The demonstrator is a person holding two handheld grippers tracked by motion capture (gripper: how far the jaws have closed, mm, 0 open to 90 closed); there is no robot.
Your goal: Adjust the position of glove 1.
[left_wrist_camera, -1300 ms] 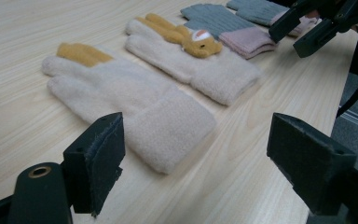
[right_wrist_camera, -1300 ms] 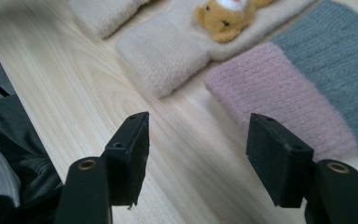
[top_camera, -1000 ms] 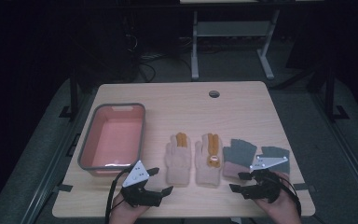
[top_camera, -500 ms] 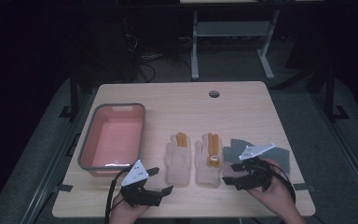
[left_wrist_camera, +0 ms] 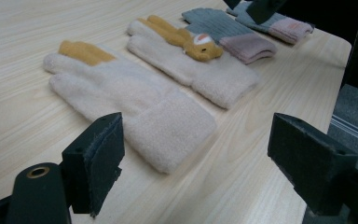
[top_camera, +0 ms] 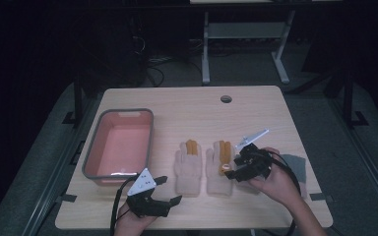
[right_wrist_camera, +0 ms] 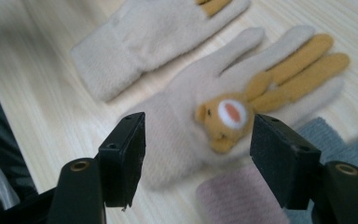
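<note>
Glove [right_wrist_camera: 186, 126] soft, light, floppy; pinch mid-palm by bear patch. Right gripper [right_wrist_camera: 196, 158] jaws apart over it, left gripper [top_camera: 170, 189] apart too.

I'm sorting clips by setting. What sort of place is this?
Probably a lab or workshop, not a home: a bare wooden table with a cable hole, loose cables on the floor, and metal desk legs behind.

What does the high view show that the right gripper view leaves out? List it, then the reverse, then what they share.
High view alone: the pink tub at the table's left, the round hole near the far edge, the left gripper open near the front edge.

Right gripper view alone: the sewn animal face on the bunny glove, sharp, between open jaws.

Both: the two cream gloves, including the plain glove, the grey glove, the right gripper, the wooden table.
</note>
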